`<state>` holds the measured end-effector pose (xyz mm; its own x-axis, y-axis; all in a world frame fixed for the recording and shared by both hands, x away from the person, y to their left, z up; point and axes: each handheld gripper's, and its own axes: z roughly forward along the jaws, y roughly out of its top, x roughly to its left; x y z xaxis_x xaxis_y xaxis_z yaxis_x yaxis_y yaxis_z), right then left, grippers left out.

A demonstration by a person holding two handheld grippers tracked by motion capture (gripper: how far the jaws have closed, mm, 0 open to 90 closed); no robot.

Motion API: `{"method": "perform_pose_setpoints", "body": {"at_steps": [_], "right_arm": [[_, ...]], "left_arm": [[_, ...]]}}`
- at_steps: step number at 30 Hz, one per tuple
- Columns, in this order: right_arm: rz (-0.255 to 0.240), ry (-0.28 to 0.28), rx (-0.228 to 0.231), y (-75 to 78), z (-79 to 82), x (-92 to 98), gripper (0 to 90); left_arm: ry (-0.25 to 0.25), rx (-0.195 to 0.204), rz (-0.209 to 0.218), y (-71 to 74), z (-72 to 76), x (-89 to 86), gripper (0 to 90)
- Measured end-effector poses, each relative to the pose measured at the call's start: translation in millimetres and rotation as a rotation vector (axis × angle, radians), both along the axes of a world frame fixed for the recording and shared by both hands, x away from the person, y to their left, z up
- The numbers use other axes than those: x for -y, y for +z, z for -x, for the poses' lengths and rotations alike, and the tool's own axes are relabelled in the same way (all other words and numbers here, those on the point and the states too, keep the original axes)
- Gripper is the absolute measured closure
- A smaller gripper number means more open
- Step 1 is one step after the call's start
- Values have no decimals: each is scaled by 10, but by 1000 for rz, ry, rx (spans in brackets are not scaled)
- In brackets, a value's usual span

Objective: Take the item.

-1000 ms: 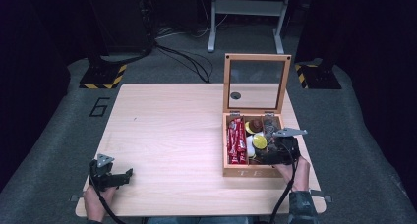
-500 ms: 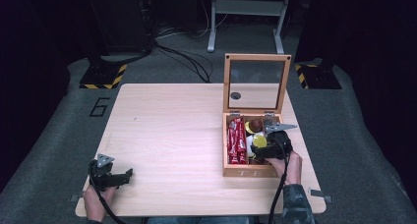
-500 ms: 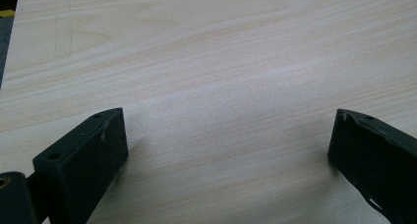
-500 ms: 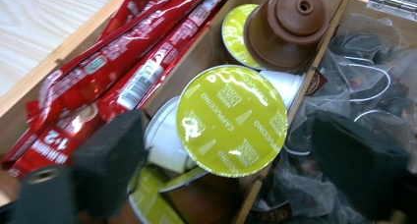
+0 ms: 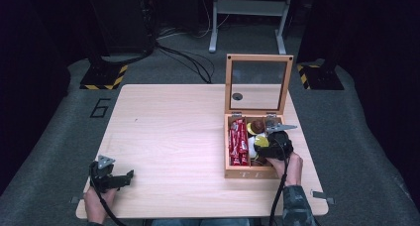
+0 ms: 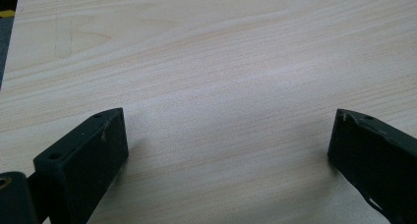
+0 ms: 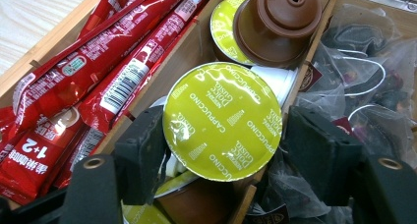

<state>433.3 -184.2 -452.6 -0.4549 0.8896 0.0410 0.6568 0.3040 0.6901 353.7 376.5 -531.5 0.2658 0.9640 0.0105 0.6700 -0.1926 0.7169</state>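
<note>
R gripper [image 7: 223, 150] is down in the wooden box [image 5: 229, 156], jaws clamped either side of a green-lidded capsule [image 7: 222, 120] in the middle compartment. Brown capsule [image 7: 277, 23] lies behind it, w/ another green lid just beside. Red sachets [image 7: 88, 76] fill the next compartment, count unclear; clear tea bags [image 7: 364, 81] on the other side. L gripper [image 6: 223, 145] rests wide open, empty, on the table [image 5: 168, 132] near its front corner.

Left gripper [image 6: 228, 150] fingers [image 6: 83, 155] spread wide over bare wooden table [image 6: 221, 62].

Bright table [image 5: 173, 137], dark surroundings, slightly soft focus.
</note>
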Motion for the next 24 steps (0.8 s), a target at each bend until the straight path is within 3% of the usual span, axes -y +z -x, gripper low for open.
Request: {"method": "perform_pose_setpoints", "body": {"at_steps": [10,24], "right_arm": [[0,-7,25,28,27,-8,371],[15,6,38,59,50,-41,356]], "left_arm": [[0,-1,-1,1,0,0,15],[-1,0,-1,0,0,0,15]]}}
